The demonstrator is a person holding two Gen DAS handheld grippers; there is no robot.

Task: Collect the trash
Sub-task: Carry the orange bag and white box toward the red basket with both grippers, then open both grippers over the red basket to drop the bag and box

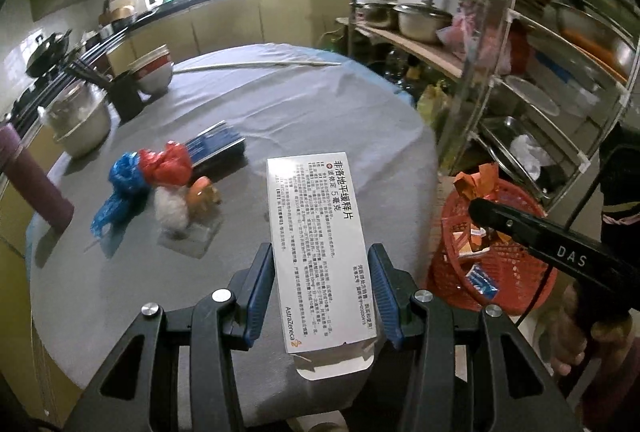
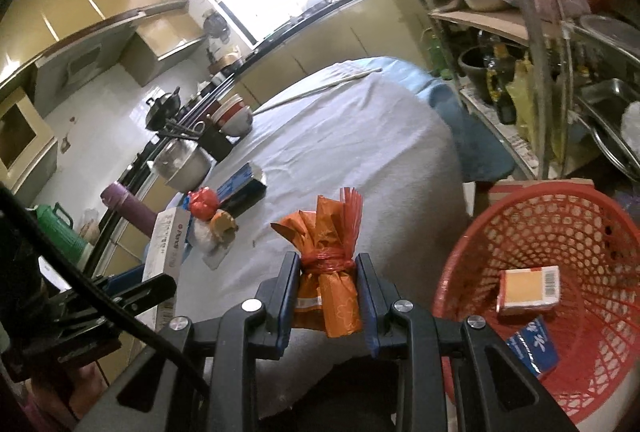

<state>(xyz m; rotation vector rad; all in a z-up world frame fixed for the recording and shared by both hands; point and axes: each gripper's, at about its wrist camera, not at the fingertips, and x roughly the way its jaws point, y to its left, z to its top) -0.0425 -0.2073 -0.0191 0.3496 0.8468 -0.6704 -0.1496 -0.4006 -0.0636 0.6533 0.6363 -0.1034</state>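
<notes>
My left gripper (image 1: 320, 260) is shut on a white medicine box (image 1: 316, 232) with black print, held above the grey round table (image 1: 320, 112). My right gripper (image 2: 328, 268) is shut on an orange wrapper bundle (image 2: 328, 264) tied with red plastic, held over the table's right edge beside the red mesh basket (image 2: 560, 216). The basket (image 1: 508, 296) stands on the floor right of the table and holds small boxes (image 2: 528, 288). On the table lie a red bag (image 1: 166, 162), a blue bag (image 1: 120, 184), a white wad (image 1: 172, 208), an orange piece (image 1: 202, 192) and a blue box (image 1: 216, 144).
A steel pot (image 1: 80, 120), stacked bowls (image 1: 154, 70), a black chopstick holder (image 1: 124, 96) and a purple bottle (image 1: 32, 180) stand at the table's left. A long stick (image 1: 256, 66) lies at the far edge. A metal rack (image 1: 540, 80) with pots stands to the right.
</notes>
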